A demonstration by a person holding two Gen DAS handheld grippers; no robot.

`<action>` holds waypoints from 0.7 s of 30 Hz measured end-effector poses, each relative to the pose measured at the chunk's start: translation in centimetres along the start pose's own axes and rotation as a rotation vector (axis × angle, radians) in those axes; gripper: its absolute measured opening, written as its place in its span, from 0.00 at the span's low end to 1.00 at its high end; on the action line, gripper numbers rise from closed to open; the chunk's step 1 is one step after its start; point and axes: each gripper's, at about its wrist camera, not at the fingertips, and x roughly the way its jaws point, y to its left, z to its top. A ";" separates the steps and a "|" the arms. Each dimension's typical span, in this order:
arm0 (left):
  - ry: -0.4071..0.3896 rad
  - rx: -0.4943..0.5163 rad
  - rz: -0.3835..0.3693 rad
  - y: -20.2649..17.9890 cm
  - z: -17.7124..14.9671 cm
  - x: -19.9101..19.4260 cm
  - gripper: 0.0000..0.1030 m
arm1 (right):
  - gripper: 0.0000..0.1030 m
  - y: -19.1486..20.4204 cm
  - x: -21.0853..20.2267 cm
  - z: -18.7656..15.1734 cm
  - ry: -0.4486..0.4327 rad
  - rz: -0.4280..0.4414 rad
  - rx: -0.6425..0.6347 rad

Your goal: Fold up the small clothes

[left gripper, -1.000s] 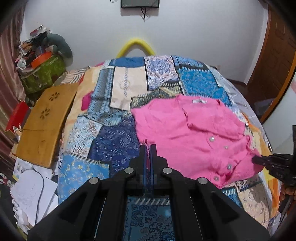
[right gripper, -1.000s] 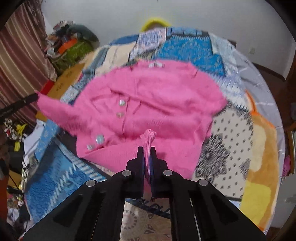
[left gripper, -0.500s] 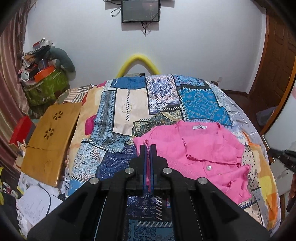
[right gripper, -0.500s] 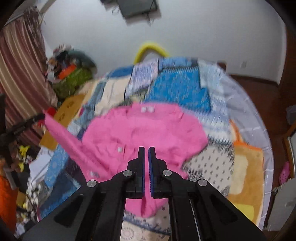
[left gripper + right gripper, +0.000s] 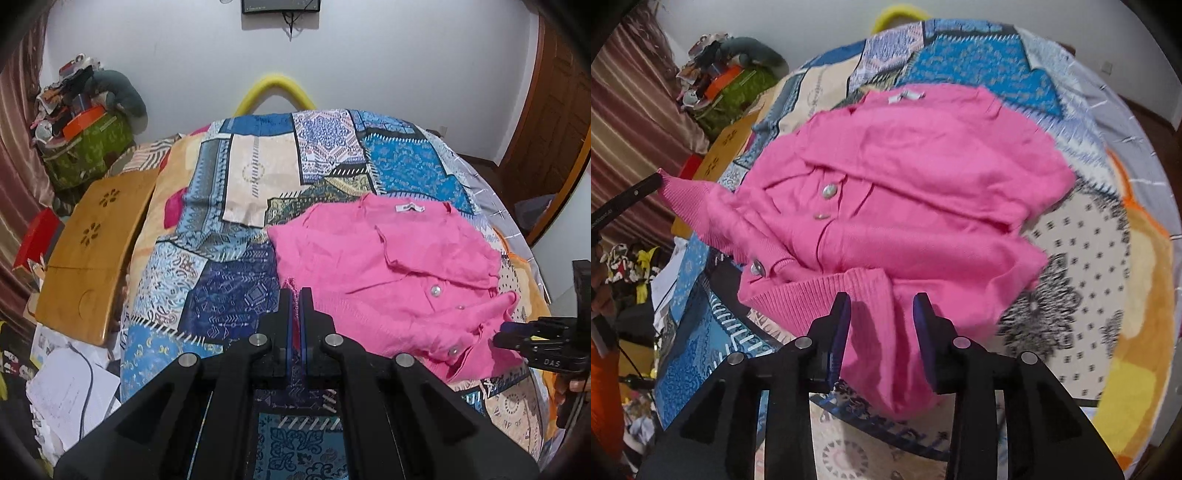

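A pink knit cardigan [image 5: 391,269] with pearly buttons lies on the patchwork bedspread [image 5: 236,280], collar label at the far side. My left gripper [image 5: 294,295] is shut on the ribbed cuff of one sleeve. In the right wrist view the cardigan [image 5: 916,184] fills the middle; its left sleeve cuff [image 5: 683,192] is pinched by the left gripper's tip [image 5: 639,192]. My right gripper [image 5: 881,306] is open, its jaws apart over the ribbed hem [image 5: 827,295], which lies loose between them. The right gripper also shows in the left wrist view [image 5: 535,339].
A wooden lap table [image 5: 88,254] leans at the bed's left side. Papers [image 5: 70,387] lie on the floor below it. A pile of bags and boxes [image 5: 85,125] stands in the left corner. A wooden door [image 5: 554,122] is at the right.
My right gripper has opened and let go of the hem, which now lies between the jaws. Both grippers have come down closer to the bed. The left stays shut on the cuff.
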 end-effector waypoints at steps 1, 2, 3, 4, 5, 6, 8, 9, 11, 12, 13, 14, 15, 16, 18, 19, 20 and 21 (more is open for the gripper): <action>0.005 -0.001 -0.001 0.1 -0.1 0.1 0.02 | 0.31 0.1 0.3 -0.1 0.008 0.003 0.005; 0.009 -0.001 -0.003 0.1 -0.3 0.3 0.02 | 0.31 0.0 0.8 -0.1 0.020 0.009 0.010; 0.011 0.000 -0.003 0.1 -0.4 0.3 0.02 | 0.31 0.0 1.2 -0.1 0.030 0.016 0.016; 0.014 0.000 -0.005 0.0 -0.5 0.4 0.02 | 0.31 0.0 1.6 -0.1 0.034 0.020 0.021; 0.016 0.000 -0.006 0.0 -0.6 0.5 0.02 | 0.31 0.0 1.7 -0.2 0.033 0.025 0.024; 0.017 0.000 -0.007 0.0 -0.7 0.5 0.02 | 0.31 0.1 1.8 -0.4 0.021 0.029 0.017; 0.021 -0.002 -0.010 -0.1 -0.8 0.6 0.02 | 0.26 0.4 1.5 -0.6 0.003 0.027 -0.001; 0.022 -0.003 -0.010 -0.1 -0.9 0.6 0.02 | 0.14 0.6 1.4 -0.7 -0.001 0.031 -0.011; 0.025 -0.006 -0.010 -0.1 -1.0 0.7 0.02 | 0.09 1.0 1.2 -0.8 -0.011 0.021 -0.032; 0.026 -0.008 -0.011 -0.1 -1.0 0.7 0.02 | 0.07 1.4 0.7 -0.9 -0.035 0.007 -0.053; 0.026 -0.011 -0.012 0.0 -1.0 0.7 0.02 | 0.07 1.6 0.6 -0.8 -0.049 -0.001 -0.066; 0.023 -0.015 -0.013 0.0 -0.9 0.6 0.02 | 0.07 1.8 0.3 -0.9 -0.061 -0.007 -0.075; 0.021 -0.016 -0.013 0.1 -0.9 0.5 0.02 | 0.06 2.0 -0.4 -0.9 -0.081 -0.013 -0.083; 0.018 -0.018 -0.011 0.1 -0.9 0.3 0.02 | 0.06 2.0 -0.8 -0.9 -0.097 -0.019 -0.088; 0.005 -0.025 -0.004 0.3 -0.7 -0.1 0.02 | 0.06 2.3 -1.9 -0.7 -0.130 -0.025 -0.095; -0.005 -0.031 -0.001 0.4 -0.5 -0.5 0.02 | 0.06 2.5 -2.6 -0.5 -0.153 -0.028 -0.098; -0.011 -0.036 0.001 0.5 -0.4 -0.7 0.02 | 0.06 2.6 -3.5 -0.3 -0.181 -0.034 -0.101; -0.019 -0.041 0.002 0.7 -0.2 -1.0 0.02 | 0.06 2.8 -4.0 0.0 -0.199 -0.040 -0.102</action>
